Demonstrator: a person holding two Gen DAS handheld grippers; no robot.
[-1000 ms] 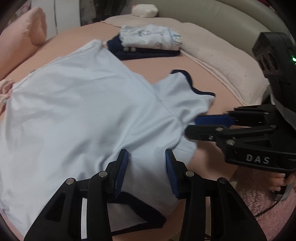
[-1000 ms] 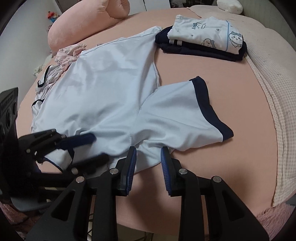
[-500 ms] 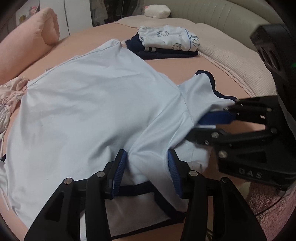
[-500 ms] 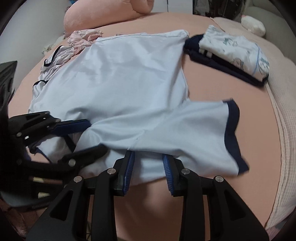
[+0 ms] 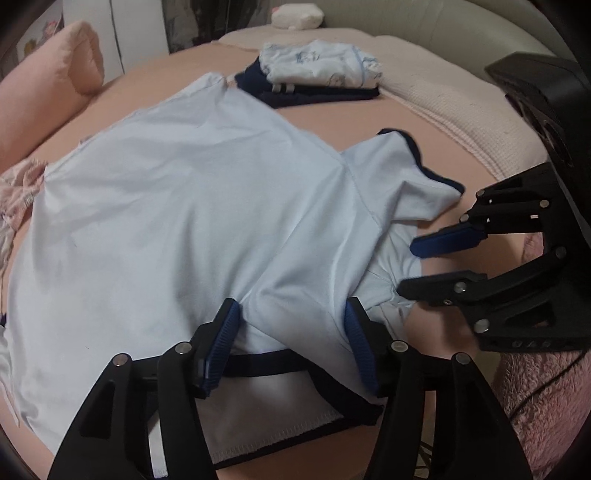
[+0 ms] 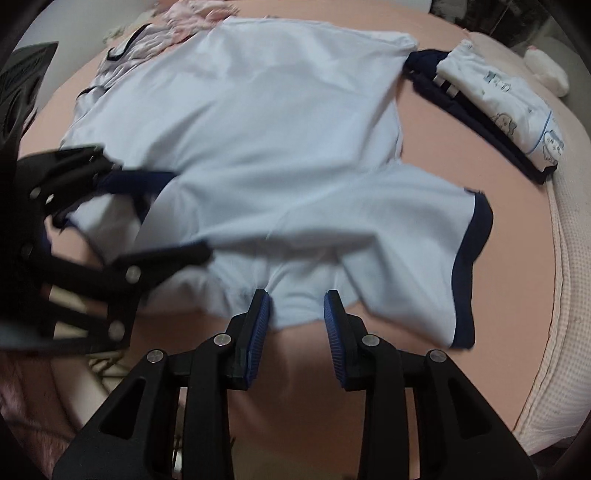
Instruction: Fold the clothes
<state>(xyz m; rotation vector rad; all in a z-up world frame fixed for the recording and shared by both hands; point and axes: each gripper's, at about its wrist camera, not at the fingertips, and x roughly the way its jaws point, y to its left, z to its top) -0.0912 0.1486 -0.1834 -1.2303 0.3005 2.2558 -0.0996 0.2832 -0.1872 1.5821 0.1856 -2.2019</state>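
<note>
Pale blue, the T-shirt (image 5: 192,206) lay mostly spread on the bed (image 6: 509,236), unfolded, beside a folded stack (image 5: 317,74), while both tongs, left (image 5: 291,347) and right (image 6: 295,325), stood spread around its near edge, perhaps touching cloth.

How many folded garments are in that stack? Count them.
2: a white printed one on top and a navy one beneath it, beyond the shirt. The navy layer may hide more.

A pink pillow (image 5: 48,85) lay at the bed's (image 5: 369,122) far left edge, a white plush toy (image 5: 297,16) rested by the cream headboard (image 5: 424,26).
</note>
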